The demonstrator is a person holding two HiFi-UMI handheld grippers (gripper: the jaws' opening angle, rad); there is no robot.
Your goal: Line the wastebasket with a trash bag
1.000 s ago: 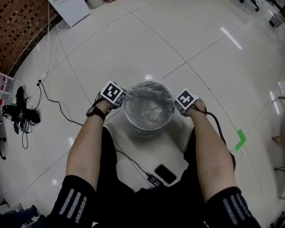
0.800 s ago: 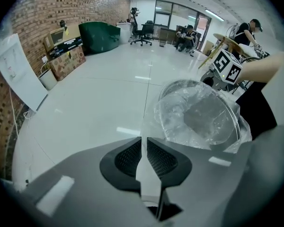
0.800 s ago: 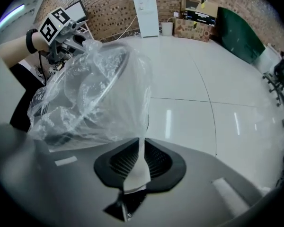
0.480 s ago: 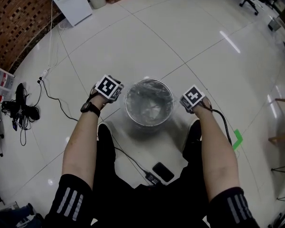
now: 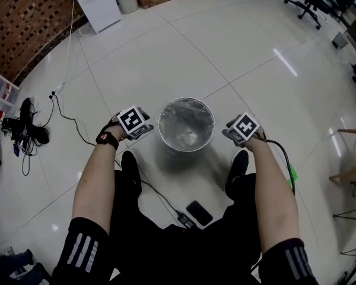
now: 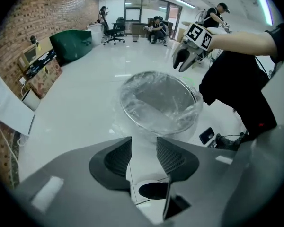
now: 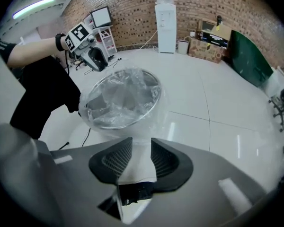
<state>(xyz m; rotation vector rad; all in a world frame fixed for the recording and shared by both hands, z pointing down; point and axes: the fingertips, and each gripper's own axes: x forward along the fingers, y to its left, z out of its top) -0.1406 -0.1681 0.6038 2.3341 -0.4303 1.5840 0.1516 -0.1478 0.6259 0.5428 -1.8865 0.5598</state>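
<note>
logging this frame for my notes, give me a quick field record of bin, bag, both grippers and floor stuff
wastebasket: upright on the floor, between the grippers
trash bag: clear, lining it, folded over the rim
left gripper: open, jaws have just been opening, nothing between them
right gripper: open, jaws have just been opening, empty
phone: on the floor by the feet

In the head view, the marker cubes are covering the jaws of the left gripper (image 5: 133,123) and right gripper (image 5: 244,129), which have just been opening with nothing between them. The top edge is cutting off the white cabinet (image 5: 98,2) at far left, and the left edge is clipping the shelf rack (image 5: 1,86). In each gripper view, the gripper's own body is hiding the base of the wastebasket (image 6: 161,100).
</note>
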